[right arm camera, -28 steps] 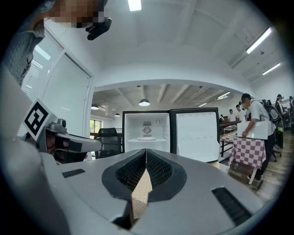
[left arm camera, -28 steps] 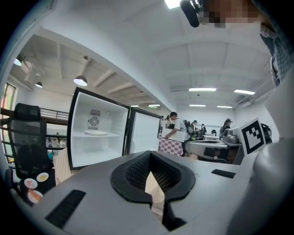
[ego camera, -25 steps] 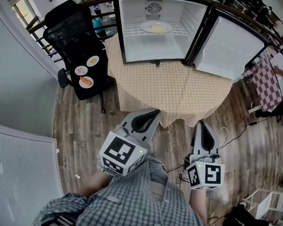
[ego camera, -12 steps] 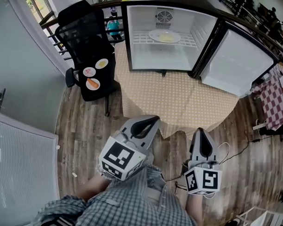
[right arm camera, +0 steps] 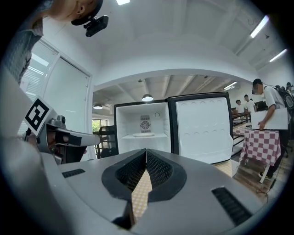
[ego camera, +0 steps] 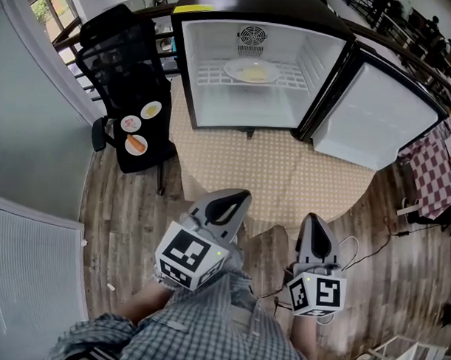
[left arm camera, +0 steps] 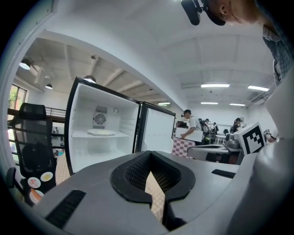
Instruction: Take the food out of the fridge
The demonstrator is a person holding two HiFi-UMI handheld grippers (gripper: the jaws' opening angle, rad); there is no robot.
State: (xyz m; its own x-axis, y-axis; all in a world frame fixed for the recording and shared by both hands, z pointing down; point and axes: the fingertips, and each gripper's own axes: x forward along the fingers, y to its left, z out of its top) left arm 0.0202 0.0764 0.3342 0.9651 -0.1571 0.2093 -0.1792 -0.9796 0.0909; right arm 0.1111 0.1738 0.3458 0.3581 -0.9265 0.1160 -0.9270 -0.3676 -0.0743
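Food [ego camera: 252, 68] on a plate [ego camera: 233, 68]: found on the wire shelf [ego camera: 210, 77] inside the open fridge [ego camera: 235, 113], not yet fetched; counted three small plates [ego camera: 131, 123] already out on the black chair [ego camera: 115, 54]; noted left gripper [ego camera: 240, 196] and right gripper [ego camera: 313, 219] clenched empty, short of the table [ego camera: 285, 170].

The food [ego camera: 252, 68] on the plate [ego camera: 230, 69] in the fridge [ego camera: 213, 112], upper centre of the frame, is too small to identify

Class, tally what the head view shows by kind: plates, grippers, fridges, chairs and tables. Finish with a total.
Plates: 4 (fridge plate; three chair plates)
Grippers: 2 (left gripper, right gripper)
Fridge: 1
Office chair: 1
Table: 1
Total: 9
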